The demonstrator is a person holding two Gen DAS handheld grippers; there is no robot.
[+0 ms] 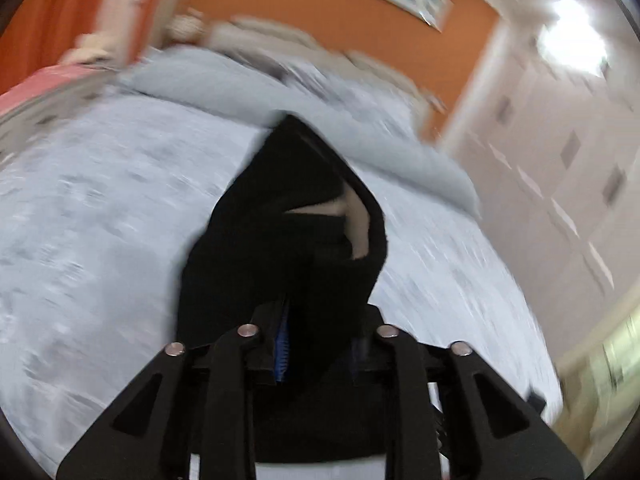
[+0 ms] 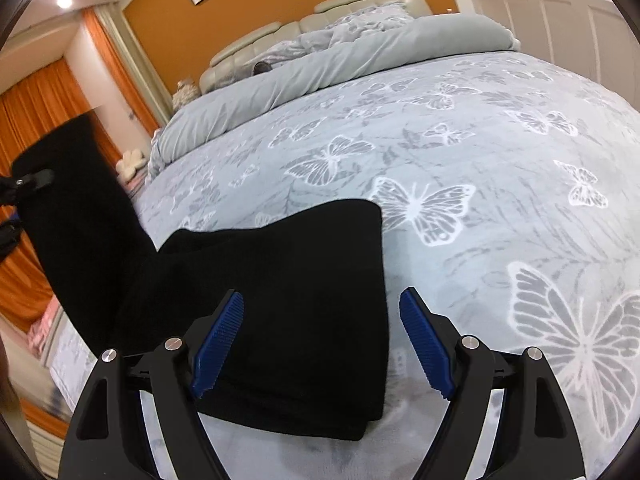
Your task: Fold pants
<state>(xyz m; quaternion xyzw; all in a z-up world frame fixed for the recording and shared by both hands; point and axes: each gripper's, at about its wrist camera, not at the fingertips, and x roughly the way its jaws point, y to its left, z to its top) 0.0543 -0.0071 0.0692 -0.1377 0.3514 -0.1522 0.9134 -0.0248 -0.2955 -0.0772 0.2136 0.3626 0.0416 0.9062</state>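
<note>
Right gripper [image 2: 322, 334] agape over pants [image 2: 280, 300]

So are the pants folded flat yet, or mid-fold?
Mid-fold. One part of the pants lies on the bed; the other end is lifted off it, clamped in the left gripper.

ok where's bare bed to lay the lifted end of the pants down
Free: the butterfly blanket right of the pants, up to the grey duvet. Crowded: the near left, where the pants lie under the open right gripper. The left gripper holds the raised end.
</note>
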